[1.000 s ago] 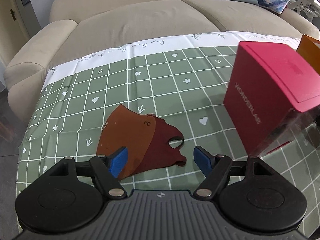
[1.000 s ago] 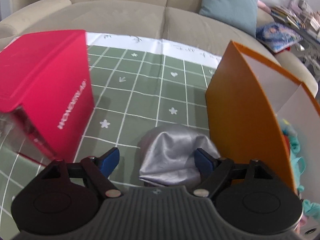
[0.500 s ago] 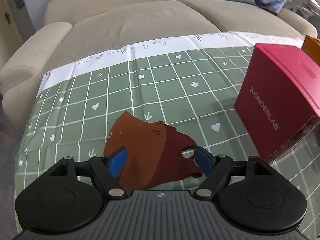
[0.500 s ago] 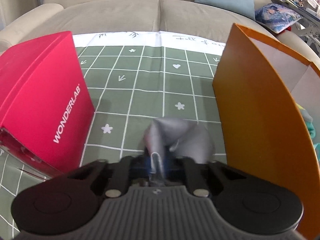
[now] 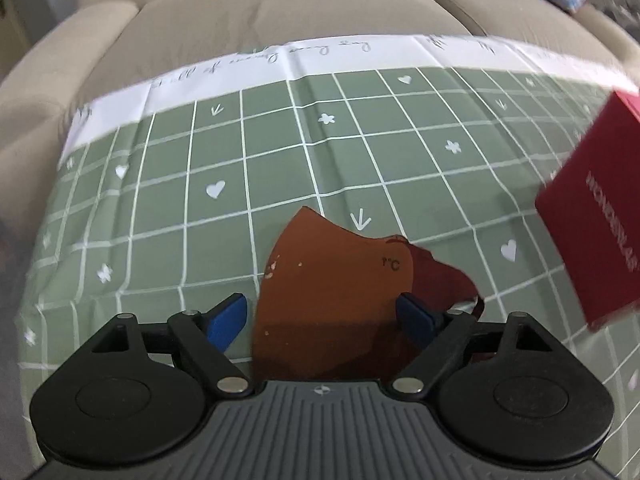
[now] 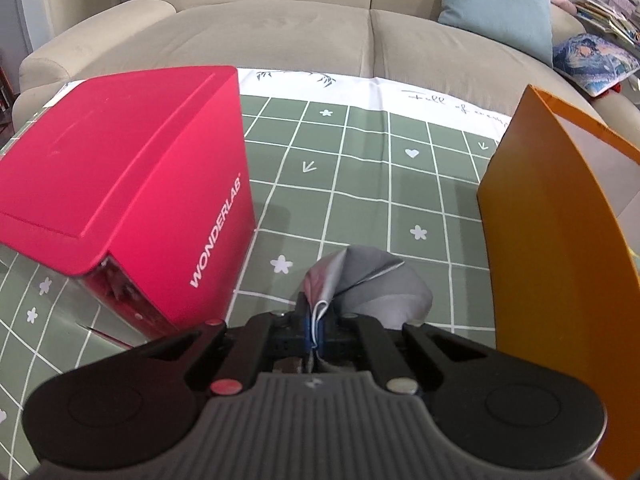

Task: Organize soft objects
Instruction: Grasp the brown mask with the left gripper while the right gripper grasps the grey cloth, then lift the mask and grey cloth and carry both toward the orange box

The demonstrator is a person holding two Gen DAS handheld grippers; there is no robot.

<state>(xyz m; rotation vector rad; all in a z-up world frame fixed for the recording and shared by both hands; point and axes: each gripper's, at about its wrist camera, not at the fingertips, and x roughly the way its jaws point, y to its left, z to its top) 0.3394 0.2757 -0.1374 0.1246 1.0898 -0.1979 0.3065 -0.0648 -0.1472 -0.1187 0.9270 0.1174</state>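
My right gripper is clamped on a folded edge of the limp silver-grey fabric pouch, right of the red WONDERLAB box. My left gripper, wide apart, straddles the thin rust-brown cloth face mask, left of that box; I judge both light and floppy, best pinched at an edge.

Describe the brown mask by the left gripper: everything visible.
The brown mask is a flat, folded face mask of smooth, soft-looking fabric, rust-orange on its near layer with a darker maroon layer and ear loop showing to the right. A small "°C" mark is printed near its upper right, and a few pale specks dot the left edge. It lies flat on the green checked cloth, between the fingers of the open left gripper; nothing grips it yet.
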